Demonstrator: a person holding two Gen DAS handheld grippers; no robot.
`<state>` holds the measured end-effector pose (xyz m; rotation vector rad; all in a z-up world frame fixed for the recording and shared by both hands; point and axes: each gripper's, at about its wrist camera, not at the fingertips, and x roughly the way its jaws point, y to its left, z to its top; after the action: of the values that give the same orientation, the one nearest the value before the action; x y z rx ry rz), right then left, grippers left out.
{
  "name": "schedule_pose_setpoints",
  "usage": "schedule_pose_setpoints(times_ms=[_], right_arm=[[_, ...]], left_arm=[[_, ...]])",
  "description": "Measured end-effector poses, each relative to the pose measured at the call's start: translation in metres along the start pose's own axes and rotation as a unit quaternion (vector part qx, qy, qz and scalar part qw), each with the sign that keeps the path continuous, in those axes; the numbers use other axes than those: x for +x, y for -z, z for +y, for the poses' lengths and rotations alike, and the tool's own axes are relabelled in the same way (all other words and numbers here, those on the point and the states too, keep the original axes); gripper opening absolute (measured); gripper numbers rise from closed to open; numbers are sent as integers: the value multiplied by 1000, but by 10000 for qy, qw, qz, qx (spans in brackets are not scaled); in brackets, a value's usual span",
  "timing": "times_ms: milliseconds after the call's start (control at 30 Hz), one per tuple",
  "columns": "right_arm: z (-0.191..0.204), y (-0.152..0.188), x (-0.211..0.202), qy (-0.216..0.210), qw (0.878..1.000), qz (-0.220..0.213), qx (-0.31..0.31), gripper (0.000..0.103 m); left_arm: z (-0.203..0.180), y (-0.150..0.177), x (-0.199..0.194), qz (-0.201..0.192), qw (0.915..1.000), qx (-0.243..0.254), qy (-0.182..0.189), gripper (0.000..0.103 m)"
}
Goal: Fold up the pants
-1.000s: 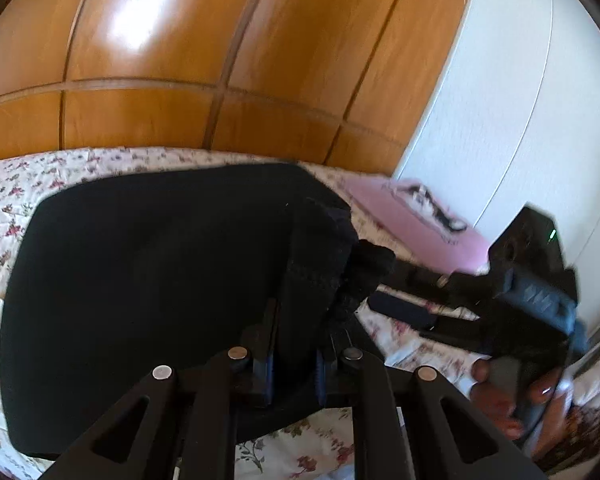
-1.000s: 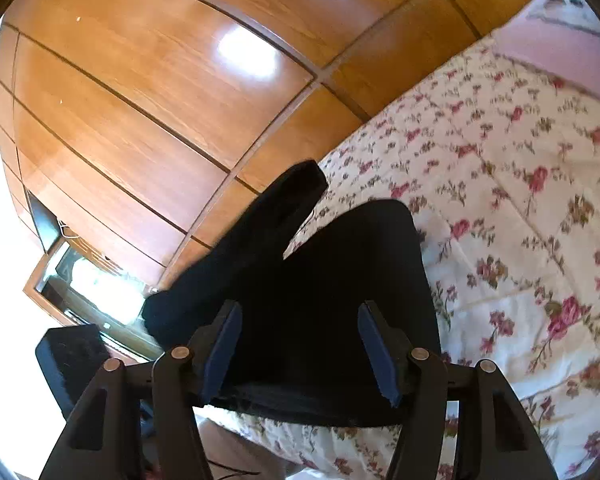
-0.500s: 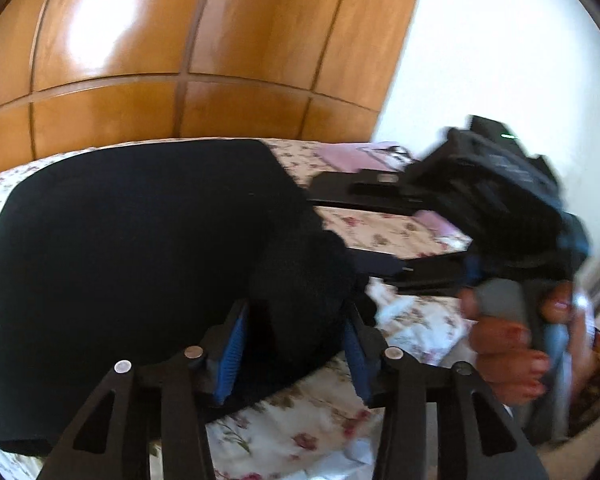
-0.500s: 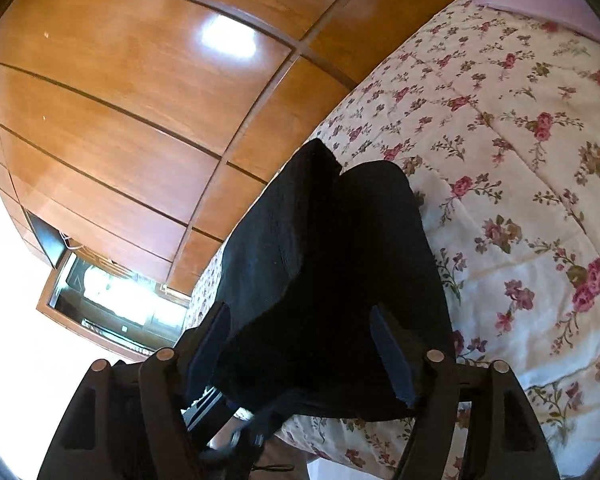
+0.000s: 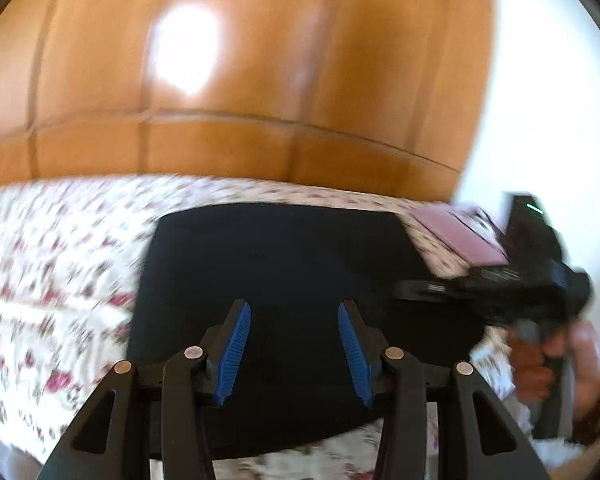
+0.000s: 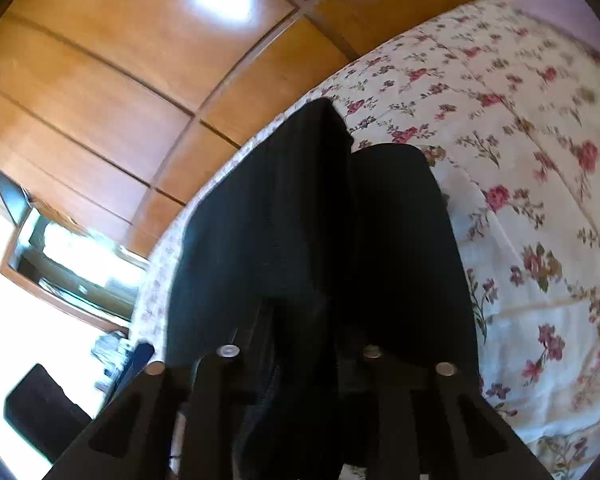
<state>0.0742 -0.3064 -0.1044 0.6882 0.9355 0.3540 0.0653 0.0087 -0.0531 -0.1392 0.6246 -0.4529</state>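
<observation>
Pants lie folded compact on the bed; your left gripper fingers gape empty, right gripper fingers pinch a fold, final flattening likely left.

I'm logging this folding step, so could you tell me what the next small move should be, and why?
Probably carry the right gripper across and lay its raised fold down flat. Its fingers look shut on an edge of the black pants, which stands up as a ridge in the right wrist view, while the left gripper is open and holds nothing above the flat cloth on the floral bedspread.
</observation>
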Motion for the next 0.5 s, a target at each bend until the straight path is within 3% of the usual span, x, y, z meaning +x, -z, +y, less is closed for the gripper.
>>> schedule_pose_setpoints(times_ms=[100,300,500], right_arm=[[12,-5,-14,-214,9994,-211,-152,16],[28,-14,-58,-153,9949,-710,-702,15],[-14,-9,-32,299,9988,-282,-285,15]], left_arm=[[21,-3,1,21,9991,-389,-193,46],[21,4,4,197,9992,-136,-312,46],[13,19,30,588,9964,167,-588,46]])
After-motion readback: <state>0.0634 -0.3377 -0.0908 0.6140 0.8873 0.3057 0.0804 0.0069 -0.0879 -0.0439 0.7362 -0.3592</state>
